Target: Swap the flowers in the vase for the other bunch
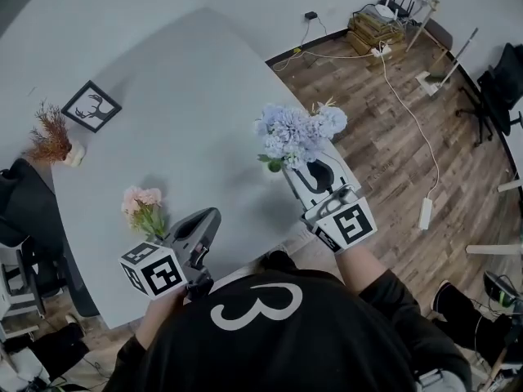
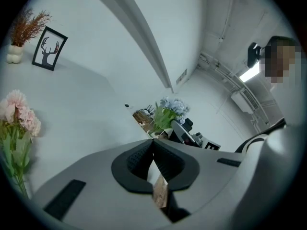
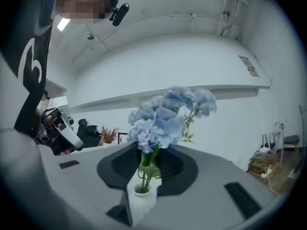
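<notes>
A bunch of pale blue flowers point(image 1: 298, 131) stands in a small white vase point(image 3: 140, 198) near the table's front right edge. My right gripper point(image 3: 149, 159) points level, and its jaws are shut on the green stems just above the vase's mouth. The vase is hidden under the blooms in the head view. A pink bunch point(image 1: 143, 204) lies on the grey table point(image 1: 188, 96) at the front left, close beside my left gripper point(image 1: 212, 216). That gripper is shut with nothing in it, and the pink bunch point(image 2: 17, 111) is off to its left.
A framed deer picture point(image 1: 91, 106) and a dried plant in a small pot point(image 1: 53, 137) sit at the table's far left. To the right the table ends over a wooden floor point(image 1: 384, 145) with cables and a stack of boxes point(image 1: 374, 29). A dark chair point(image 1: 20, 202) stands at the left.
</notes>
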`<state>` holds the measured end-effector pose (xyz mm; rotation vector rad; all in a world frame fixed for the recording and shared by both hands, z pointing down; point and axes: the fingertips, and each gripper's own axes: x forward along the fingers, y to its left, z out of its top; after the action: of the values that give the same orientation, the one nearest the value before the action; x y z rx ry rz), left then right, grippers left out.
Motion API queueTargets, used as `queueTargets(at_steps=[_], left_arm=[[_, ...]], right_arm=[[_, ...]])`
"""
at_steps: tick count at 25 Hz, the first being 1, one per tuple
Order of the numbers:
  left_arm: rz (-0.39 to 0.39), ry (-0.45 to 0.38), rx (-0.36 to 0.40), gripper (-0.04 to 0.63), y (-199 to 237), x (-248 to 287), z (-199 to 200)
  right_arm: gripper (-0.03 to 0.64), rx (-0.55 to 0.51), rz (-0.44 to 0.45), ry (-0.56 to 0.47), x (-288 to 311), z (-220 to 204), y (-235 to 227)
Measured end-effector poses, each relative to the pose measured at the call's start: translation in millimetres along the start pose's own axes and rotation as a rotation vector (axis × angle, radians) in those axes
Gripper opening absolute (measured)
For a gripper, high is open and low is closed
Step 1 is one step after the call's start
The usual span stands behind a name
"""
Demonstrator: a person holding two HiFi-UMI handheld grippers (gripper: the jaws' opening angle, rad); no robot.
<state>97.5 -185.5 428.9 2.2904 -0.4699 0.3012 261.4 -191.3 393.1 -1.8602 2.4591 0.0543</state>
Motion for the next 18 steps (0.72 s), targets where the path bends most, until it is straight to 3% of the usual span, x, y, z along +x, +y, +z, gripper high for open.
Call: queueTargets(at_steps=[1, 5, 18], left_arm=[[0.005, -0.003, -0.002, 0.012, 1.3, 0.0, 1.9], [0.023, -0.019, -0.007, 0.012, 4.7, 1.5, 4.4], [0.063, -0.105, -0.017, 0.012, -0.9, 14.7, 24.6]], right_arm=[[0.095, 0.0, 0.005, 0.001, 2.1, 1.1, -1.1], [0.067, -0.004, 0.032, 0.005, 5.0, 0.7, -2.5], [0.044, -0.027, 0.187, -0.003, 19.5, 25.7, -3.2]])
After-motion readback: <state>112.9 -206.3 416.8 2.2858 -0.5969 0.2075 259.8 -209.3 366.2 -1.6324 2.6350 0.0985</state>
